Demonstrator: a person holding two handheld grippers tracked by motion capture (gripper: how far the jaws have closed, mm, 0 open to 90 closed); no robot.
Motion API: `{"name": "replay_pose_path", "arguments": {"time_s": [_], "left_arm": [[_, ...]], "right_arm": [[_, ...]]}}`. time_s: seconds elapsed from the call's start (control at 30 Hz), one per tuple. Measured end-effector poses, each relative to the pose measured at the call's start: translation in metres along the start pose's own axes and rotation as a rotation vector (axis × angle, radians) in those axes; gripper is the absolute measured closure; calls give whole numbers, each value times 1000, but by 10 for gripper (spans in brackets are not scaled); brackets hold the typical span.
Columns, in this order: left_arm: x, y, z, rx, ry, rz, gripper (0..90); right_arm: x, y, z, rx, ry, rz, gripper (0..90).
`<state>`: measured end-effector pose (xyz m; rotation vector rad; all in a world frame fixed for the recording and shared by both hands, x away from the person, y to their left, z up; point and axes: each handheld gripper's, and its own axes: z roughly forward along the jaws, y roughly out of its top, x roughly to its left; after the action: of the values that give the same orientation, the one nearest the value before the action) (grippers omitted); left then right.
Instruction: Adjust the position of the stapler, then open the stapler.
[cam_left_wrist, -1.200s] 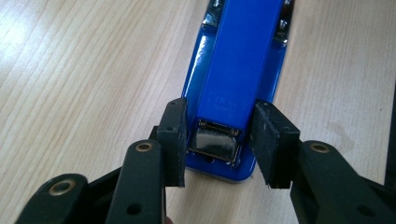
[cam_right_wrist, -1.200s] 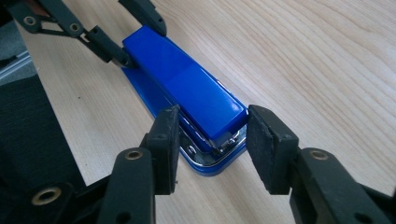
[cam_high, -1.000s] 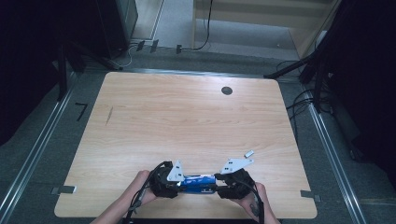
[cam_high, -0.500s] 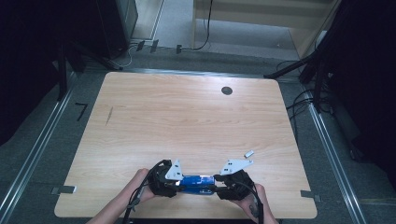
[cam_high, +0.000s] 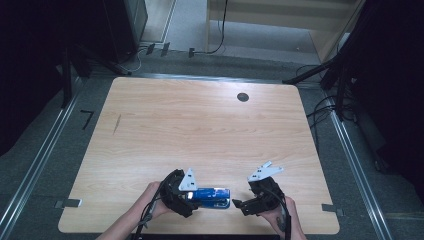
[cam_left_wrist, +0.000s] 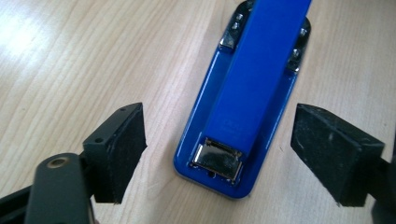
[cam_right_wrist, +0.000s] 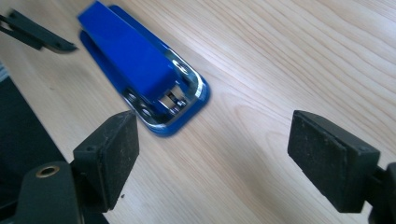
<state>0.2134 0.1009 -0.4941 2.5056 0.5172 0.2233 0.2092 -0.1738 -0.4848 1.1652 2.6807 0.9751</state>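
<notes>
My jaws are standing wide, having just been opening off the glossy blue metal stapler (cam_high: 212, 196). It is lying flat on the pale wooden table (cam_high: 200, 125), long axis running between them, nearer my left gripper (cam_high: 192, 197) than my right gripper (cam_high: 239, 204).

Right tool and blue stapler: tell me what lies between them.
Bare wooden table, nothing else. In the right gripper view the right tool, jaws just opened, stands clear of the blue stapler.
</notes>
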Motion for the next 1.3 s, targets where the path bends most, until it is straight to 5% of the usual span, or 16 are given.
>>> {"name": "replay_pose_path", "arguments": {"time_s": [0.53, 0.77, 1.3], "left_arm": [[-3, 15, 4, -35, 22, -27, 126], [-6, 26, 10, -49, 11, -5, 131], [-17, 50, 25, -79, -41, 84, 360]], "right_arm": [[-8, -6, -6, 17, -61, 0, 134], [-8, -9, -3, 33, -77, -9, 132], [-3, -17, 5, 56, -98, 4, 155]]}}
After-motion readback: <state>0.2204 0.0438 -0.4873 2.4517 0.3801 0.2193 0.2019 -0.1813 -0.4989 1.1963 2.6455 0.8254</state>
